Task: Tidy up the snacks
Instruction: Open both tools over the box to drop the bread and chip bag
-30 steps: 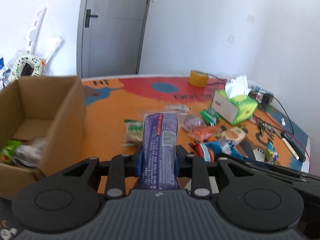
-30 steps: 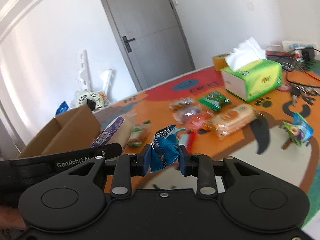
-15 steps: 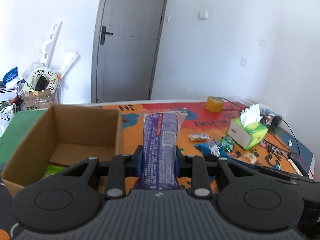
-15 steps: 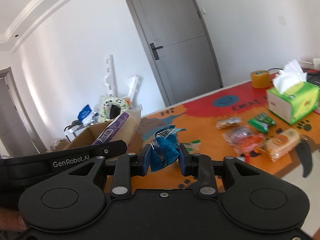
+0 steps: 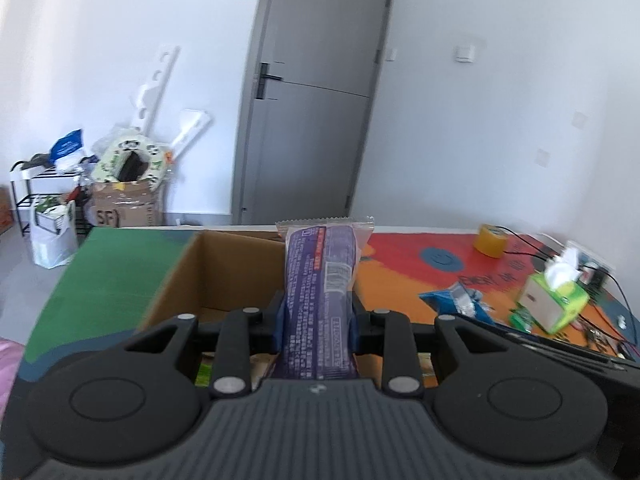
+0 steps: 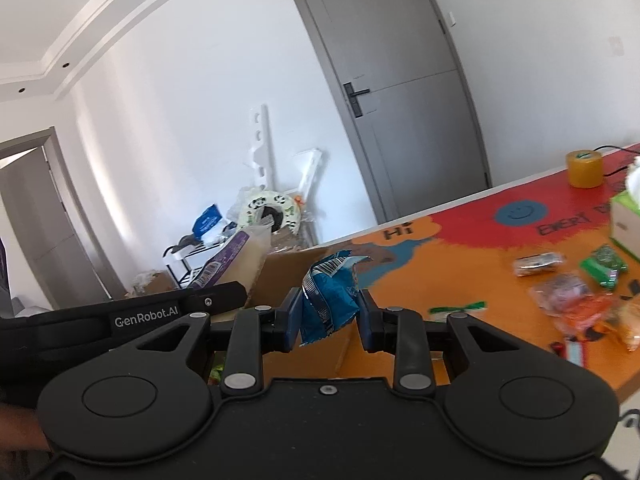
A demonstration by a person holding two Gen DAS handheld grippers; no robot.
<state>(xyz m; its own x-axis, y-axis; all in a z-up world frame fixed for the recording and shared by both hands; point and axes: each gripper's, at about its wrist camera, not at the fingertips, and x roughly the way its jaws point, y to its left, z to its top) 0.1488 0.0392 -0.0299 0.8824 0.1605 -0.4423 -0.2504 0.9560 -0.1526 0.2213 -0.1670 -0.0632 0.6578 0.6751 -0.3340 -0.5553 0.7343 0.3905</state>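
My left gripper (image 5: 316,316) is shut on a long purple snack pack (image 5: 320,280) and holds it over the open cardboard box (image 5: 224,264). My right gripper (image 6: 329,312) holds a crumpled blue snack bag (image 6: 326,296); its jaws have spread and the right one stands off the bag. The bag hangs above the box's near edge (image 6: 292,272). The blue bag also shows in the left wrist view (image 5: 456,300). The purple pack shows at the left of the right wrist view (image 6: 224,260). Several loose snack packets (image 6: 568,292) lie on the orange mat.
A green tissue box (image 5: 552,300) and a yellow tape roll (image 5: 490,240) stand on the colourful table mat (image 5: 420,264). Cables and small tools lie at the far right. A grey door (image 5: 312,120) and floor clutter (image 5: 120,184) are behind the table.
Both grippers rose and swung left to the box, carrying their packs. The right gripper's jaws have widened around the blue bag.
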